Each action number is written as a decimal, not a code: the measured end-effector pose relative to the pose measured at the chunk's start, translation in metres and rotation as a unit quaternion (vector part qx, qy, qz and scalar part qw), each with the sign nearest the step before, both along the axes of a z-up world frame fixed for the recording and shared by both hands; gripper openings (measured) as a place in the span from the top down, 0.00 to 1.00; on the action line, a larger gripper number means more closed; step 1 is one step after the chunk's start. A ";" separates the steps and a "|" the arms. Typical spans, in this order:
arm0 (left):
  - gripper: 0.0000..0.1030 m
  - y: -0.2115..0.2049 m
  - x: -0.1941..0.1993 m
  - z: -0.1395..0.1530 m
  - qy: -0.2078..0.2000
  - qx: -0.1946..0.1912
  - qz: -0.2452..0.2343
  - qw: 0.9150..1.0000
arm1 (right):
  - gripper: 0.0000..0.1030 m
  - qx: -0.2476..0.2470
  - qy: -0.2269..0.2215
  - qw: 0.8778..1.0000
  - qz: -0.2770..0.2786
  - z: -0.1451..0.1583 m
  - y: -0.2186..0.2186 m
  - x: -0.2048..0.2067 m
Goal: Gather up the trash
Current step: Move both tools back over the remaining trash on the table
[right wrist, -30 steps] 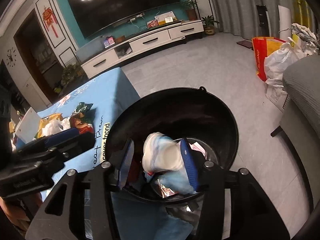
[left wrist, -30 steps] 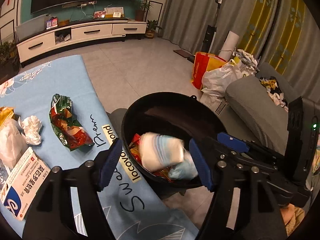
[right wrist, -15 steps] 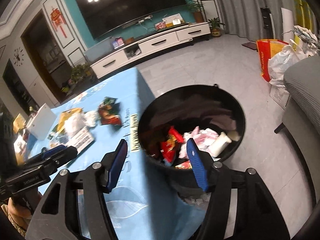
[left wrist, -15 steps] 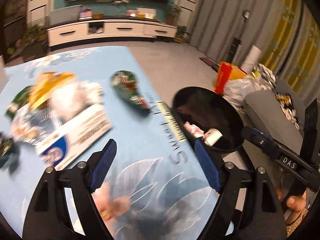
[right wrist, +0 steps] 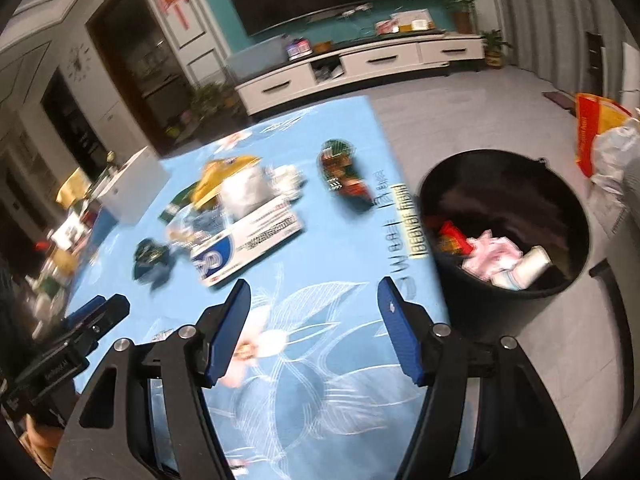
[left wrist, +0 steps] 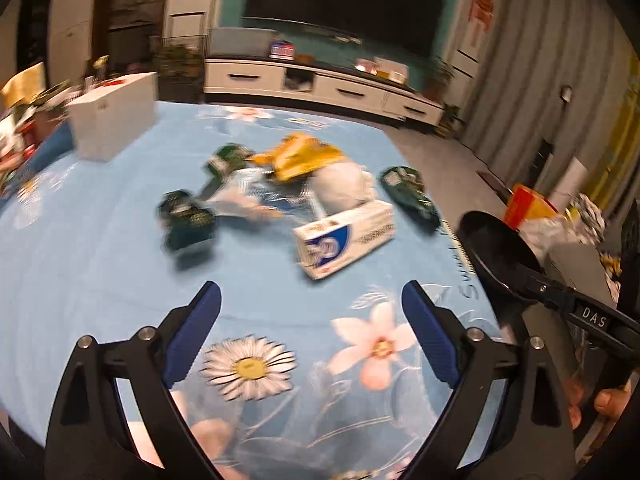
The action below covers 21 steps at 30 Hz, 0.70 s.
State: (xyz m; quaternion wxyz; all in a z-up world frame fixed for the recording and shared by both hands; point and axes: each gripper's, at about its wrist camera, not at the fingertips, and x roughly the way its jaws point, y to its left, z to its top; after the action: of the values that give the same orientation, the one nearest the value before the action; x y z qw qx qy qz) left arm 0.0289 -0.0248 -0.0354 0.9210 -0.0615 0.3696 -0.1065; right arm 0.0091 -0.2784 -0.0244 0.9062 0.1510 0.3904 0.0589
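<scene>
Hovering over the blue tablecloth, the left gripper is facing the litter with its jaws spread wide and nothing between them, and the right gripper is doing the same beside the bin, jaws wide and empty too. Judging from that, the step in hand is the reach for another piece, with no grasp yet begun. Trash is lying in a loose pile near the middle of the cloth: a white and blue box nearest the left gripper, a white wad just behind it and touching it, a yellow wrapper behind that, and green packets off to the left. One more green packet is sitting apart, near the table edge closest to the bin. Inside the bin, a red wrapper, pink paper and a white roll are already resting at the bottom. Next, I judge, the left gripper is needing to move forward and down onto the box, straddling its narrow side, since its long face is looking too wide for the jaws. Motion blur is smearing much of the pile, so finer detail is not readable.
</scene>
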 end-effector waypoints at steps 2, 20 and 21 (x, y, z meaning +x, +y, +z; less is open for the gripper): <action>0.09 0.013 -0.003 -0.001 -0.001 -0.005 0.012 1.000 | 0.37 -0.004 0.004 1.000 0.008 0.000 0.014 0.002; 0.03 0.090 0.001 -0.021 0.011 -0.042 0.080 0.996 | 0.30 -0.020 0.050 0.998 0.026 -0.011 0.079 0.031; 0.03 0.092 0.002 -0.022 0.011 -0.043 0.084 0.995 | 0.28 -0.016 0.054 0.998 0.027 -0.013 0.080 0.033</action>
State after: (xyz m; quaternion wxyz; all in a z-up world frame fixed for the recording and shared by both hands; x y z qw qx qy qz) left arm 0.0307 0.0671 -0.0574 0.9192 -0.1331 0.3681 -0.0441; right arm 0.0425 -0.1982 -0.0371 0.8842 0.1291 0.4437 0.0684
